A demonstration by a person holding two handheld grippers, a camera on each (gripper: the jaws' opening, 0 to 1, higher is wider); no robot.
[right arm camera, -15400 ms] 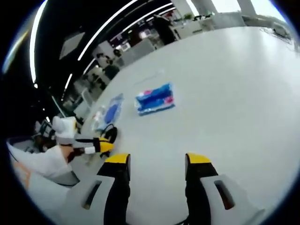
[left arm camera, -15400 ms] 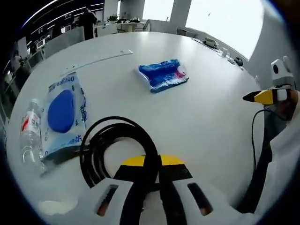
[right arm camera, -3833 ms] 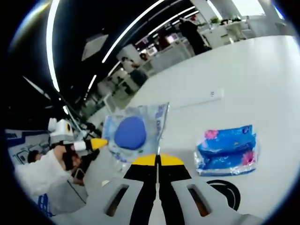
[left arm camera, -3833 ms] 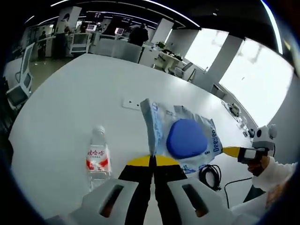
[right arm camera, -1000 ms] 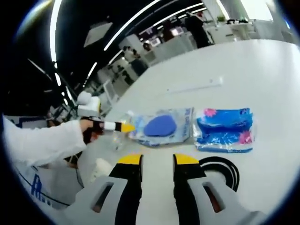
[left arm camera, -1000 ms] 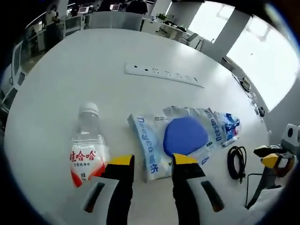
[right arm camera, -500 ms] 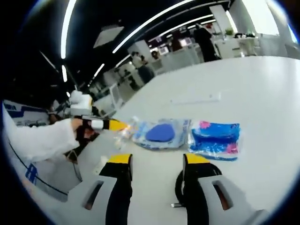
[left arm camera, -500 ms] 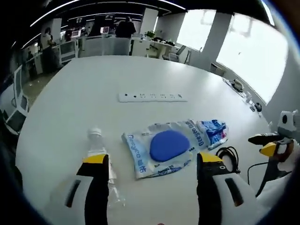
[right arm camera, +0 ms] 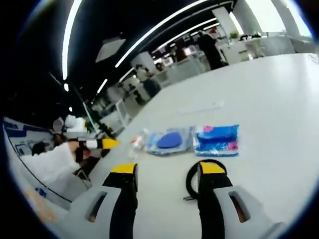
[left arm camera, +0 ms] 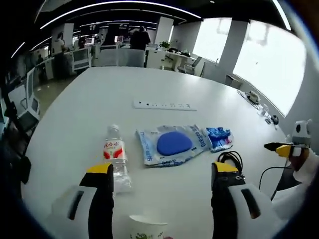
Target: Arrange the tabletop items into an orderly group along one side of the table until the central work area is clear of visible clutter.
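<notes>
Jaws of the left gripper (left arm camera: pixel 162 172) stood spread wide with nothing between them, raised above the white table (left arm camera: pixel 89 119) near its closest edge. Those of the right gripper (right arm camera: pixel 164 172) were likewise released and empty, held above the table; in the left gripper view that tool showed at the far right, gripped by a hand at the end of a white sleeve (left arm camera: pixel 299 189).

Beyond the left jaws the items lay in a row across the table. A clear water bottle (left arm camera: pixel 116 155) with a red and white label lay on its side. Just beside it sat a clear packet (left arm camera: pixel 170 145) with blue print holding a round blue pad, and a blue wrapped pack (left arm camera: pixel 218 138) lay against the packet's far end. A coiled black cable (left arm camera: pixel 229 160) rested close in front of that pack.

A white power strip (left arm camera: pixel 164 105) lay farther back, well apart from the row. The tabletop around and behind it was bare white surface, reaching to the distant office desks.
</notes>
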